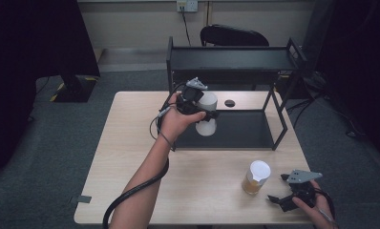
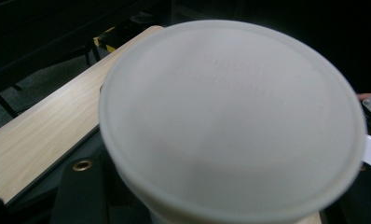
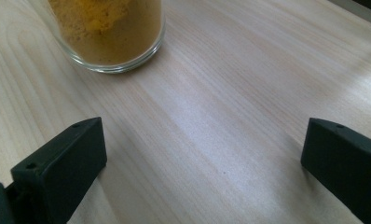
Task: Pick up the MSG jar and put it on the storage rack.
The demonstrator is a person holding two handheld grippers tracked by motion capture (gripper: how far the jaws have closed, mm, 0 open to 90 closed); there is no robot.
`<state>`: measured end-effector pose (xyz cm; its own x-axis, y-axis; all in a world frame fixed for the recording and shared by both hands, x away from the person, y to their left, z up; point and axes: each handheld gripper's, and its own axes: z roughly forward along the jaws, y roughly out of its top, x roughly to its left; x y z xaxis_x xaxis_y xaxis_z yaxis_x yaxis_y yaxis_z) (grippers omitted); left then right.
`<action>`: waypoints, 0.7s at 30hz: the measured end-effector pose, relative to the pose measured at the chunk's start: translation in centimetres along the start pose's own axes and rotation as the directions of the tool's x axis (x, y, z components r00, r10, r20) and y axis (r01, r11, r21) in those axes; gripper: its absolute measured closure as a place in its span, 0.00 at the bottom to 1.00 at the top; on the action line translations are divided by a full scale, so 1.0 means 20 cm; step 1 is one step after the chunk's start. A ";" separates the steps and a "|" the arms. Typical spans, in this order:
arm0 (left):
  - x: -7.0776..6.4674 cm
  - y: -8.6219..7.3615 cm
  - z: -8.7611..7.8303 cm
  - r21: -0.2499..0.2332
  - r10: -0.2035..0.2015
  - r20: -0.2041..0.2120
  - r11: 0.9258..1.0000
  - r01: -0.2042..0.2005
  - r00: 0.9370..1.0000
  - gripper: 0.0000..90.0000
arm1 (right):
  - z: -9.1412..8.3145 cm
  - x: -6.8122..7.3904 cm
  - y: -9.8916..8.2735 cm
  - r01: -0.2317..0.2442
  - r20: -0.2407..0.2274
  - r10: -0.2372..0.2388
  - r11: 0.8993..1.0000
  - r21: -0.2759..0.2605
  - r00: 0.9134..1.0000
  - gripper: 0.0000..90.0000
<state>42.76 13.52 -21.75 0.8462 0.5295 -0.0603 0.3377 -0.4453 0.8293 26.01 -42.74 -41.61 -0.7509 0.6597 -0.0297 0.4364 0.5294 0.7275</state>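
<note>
One white lidded jar [image 1: 207, 113] is pinched around its body by the left gripper [image 1: 203, 113] above the black rack's lower shelf [image 1: 236, 131], judged light, rigid and slick, best held mid-body, while the right gripper [image 1: 279, 189] is kept spread beside the powder jar [image 1: 256, 177].

Dim room with dark corners in the high view; soft overhead light leaves the table [image 1: 131, 157] pale and shadows faint. The white lid [image 2: 230, 121] is close and blurred. The right gripper view is sharp, with mild sheen on the wood.
</note>
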 end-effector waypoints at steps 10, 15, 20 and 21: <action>0.01 0.09 -0.02 -0.007 0.003 0.012 1.000 -0.003 1.000 0.39 | 0.00 0.00 0.00 0.000 0.001 0.000 1.000 0.000 1.000 0.00; 0.01 0.12 -0.04 -0.015 0.001 0.010 1.000 -0.001 1.000 0.39 | 0.00 0.00 0.00 0.001 0.001 -0.001 1.000 0.000 1.000 0.00; 0.01 0.17 -0.06 -0.017 0.006 0.004 1.000 -0.006 1.000 0.39 | 0.00 0.00 0.00 0.001 0.001 -0.001 1.000 0.000 1.000 0.00; 0.01 0.17 -0.06 -0.018 0.004 0.006 1.000 -0.004 1.000 0.39 | 0.00 0.00 0.00 0.001 0.001 -0.001 1.000 0.000 1.000 0.00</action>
<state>43.67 12.97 -18.21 0.8500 0.5233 -0.0601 0.3267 -0.4343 0.8395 26.01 -42.73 -41.61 -0.7509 0.6596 -0.0309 0.4355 0.5299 0.7277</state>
